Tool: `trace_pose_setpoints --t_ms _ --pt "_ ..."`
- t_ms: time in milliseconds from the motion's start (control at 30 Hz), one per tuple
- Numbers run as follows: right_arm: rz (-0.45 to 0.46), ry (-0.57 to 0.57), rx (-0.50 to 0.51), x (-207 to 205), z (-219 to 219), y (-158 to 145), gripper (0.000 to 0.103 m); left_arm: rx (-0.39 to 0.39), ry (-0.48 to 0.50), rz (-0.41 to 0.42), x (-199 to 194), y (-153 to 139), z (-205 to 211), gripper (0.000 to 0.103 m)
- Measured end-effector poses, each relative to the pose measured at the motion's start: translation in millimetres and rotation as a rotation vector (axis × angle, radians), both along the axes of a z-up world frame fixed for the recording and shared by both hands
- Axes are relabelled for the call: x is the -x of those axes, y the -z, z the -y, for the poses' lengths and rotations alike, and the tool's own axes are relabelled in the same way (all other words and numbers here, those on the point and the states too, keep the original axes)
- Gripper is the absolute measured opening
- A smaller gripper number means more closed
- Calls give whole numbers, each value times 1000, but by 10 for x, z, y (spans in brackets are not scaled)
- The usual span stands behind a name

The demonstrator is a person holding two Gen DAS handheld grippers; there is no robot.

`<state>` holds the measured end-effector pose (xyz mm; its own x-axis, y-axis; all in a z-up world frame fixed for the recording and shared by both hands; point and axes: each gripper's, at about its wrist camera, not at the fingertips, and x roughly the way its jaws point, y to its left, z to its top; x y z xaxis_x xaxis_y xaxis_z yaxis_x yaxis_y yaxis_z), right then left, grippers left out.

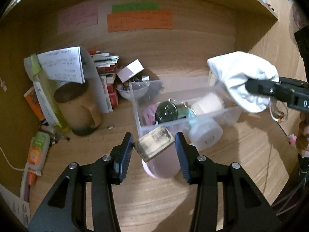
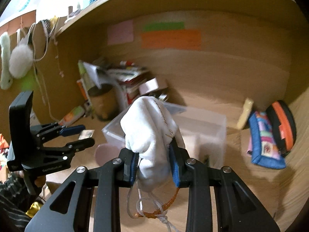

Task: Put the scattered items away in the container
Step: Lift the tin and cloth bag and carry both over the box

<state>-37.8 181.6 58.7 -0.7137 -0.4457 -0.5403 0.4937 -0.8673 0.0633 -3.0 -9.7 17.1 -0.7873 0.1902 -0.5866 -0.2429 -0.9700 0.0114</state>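
My left gripper (image 1: 154, 145) is shut on a small flat metallic tin (image 1: 154, 144), held in the air just in front of the clear plastic container (image 1: 138, 114). From the right wrist view the same gripper (image 2: 86, 135) and tin (image 2: 86, 134) show at the left. My right gripper (image 2: 154, 160) is shut on a white cloth pouch (image 2: 150, 131) whose cords and an orange braided string dangle below. In the left wrist view this pouch (image 1: 243, 79) hangs over the container's right end. Inside the container lie a round metal tin (image 1: 167, 112), a cream jar (image 1: 207, 103) and pink items.
A pink round lid (image 1: 162, 167) and a white round jar (image 1: 205, 135) sit on the desk by the container. A brown mug (image 1: 81, 110), books, tubes and a bowl crowd the back left. A colourful pouch (image 2: 264, 141) and black-orange case (image 2: 282, 125) lie at the right.
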Motion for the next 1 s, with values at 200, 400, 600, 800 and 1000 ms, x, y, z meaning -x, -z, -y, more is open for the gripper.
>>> trace_pose_setpoints --t_ms 200,400,600,800,1000 --pt "-43 57 19 188 -152 -134 26 -14 -5 -20 173 -99 26 44" --pt "-51 86 43 427 -215 -173 26 4 -24 -32 409 -142 7 44" --pt "-53 90 59 656 -180 -166 26 -8 -24 -25 638 -178 -15 44" --pt "17 86 48 914 -91 132 26 -49 -11 20 904 -120 -48 44" --pt "30 73 -9 964 37 387 26 -60 13 48 1095 -18 -167 44"
